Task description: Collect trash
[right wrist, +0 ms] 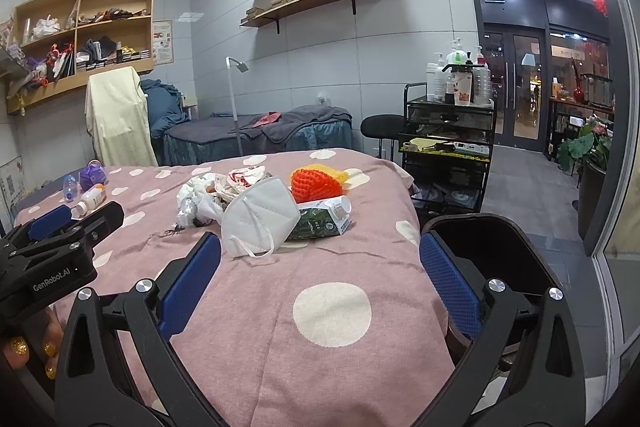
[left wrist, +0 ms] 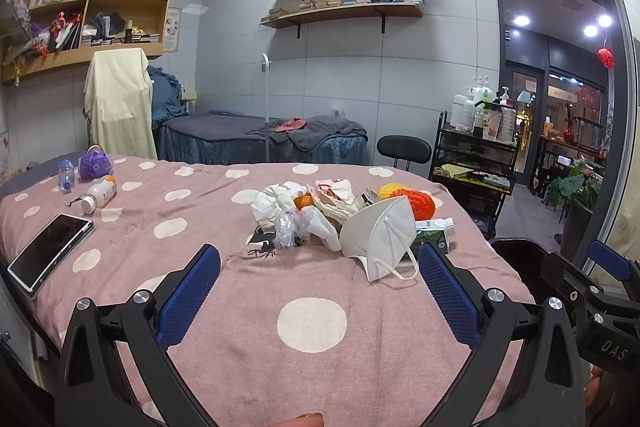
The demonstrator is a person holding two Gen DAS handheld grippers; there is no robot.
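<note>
While both grippers hover above the pink polka-dot bedspread (left wrist: 280, 355), neither one touches any item. At the far left of the left wrist view, a phone (left wrist: 50, 253) lies flat on the cloth, with a small clear bottle (left wrist: 66, 175), a purple crumpled item (left wrist: 95, 165) and a white pill bottle (left wrist: 100, 193) above it toward the upper left. At the bottom centre, the left gripper (left wrist: 318, 267) stands wide apart, empty, its blue pads (left wrist: 188, 293) flanking bare fabric just short of the trash pile. That pile sits at frame centre: crumpled white tissue (left wrist: 276, 203), clear plastic wrap (left wrist: 288, 227), a white face mask (left wrist: 380, 231), an orange mesh item (left wrist: 416, 203) and a green carton (left wrist: 434, 233), all touching or overlapping. In the right wrist view, the right gripper (right wrist: 320, 259) is likewise spread wide and empty; the face mask (right wrist: 260, 215) and green carton (right wrist: 320, 221) lie just beyond its left pad. At the right of that view, a dark bin (right wrist: 492, 247) stands beside the bed edge, behind the right pad (right wrist: 450, 287).
</note>
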